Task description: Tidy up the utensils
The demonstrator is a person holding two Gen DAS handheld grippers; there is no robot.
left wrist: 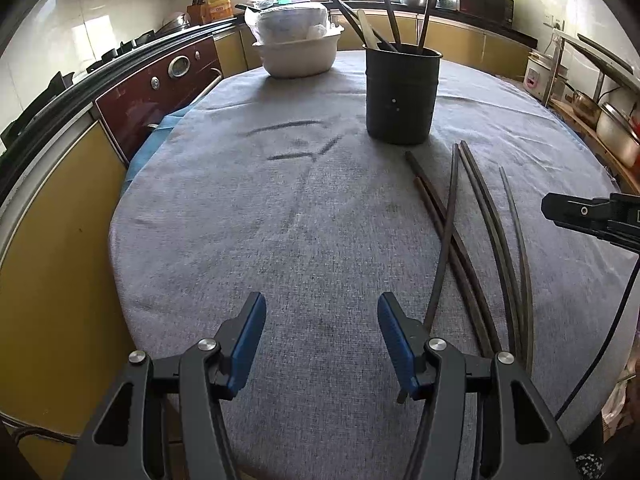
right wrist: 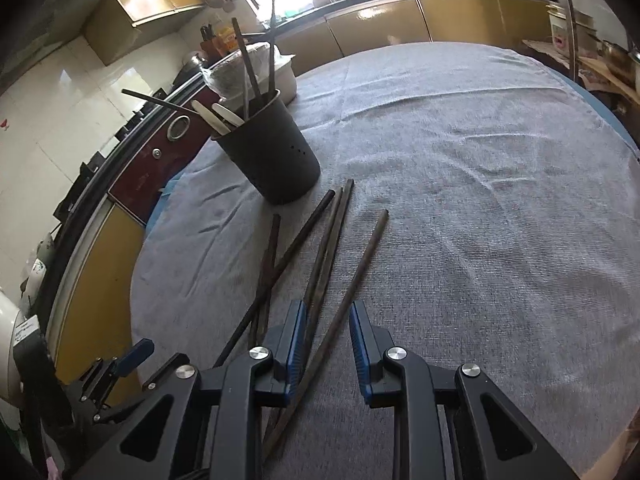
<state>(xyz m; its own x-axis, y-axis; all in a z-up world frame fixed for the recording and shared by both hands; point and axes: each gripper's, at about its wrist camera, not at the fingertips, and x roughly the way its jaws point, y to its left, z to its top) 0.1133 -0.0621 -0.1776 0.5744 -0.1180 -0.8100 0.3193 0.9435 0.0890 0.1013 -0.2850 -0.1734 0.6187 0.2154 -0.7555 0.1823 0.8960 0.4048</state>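
Note:
A dark utensil cup stands on the grey-clothed table, with several dark chopsticks and a pale spatula inside. Several loose dark chopsticks lie in a fan in front of the cup. My left gripper is open and empty, low over the cloth, left of the chopsticks' near ends. In the right wrist view the cup is at upper left, and my right gripper is open directly above the loose chopsticks, one chopstick running between its fingers.
A white tub holding a bagged bowl stands at the table's far side. A red oven and yellow cabinets line the left; shelves with pots are on the right. The right gripper's body shows at the right edge.

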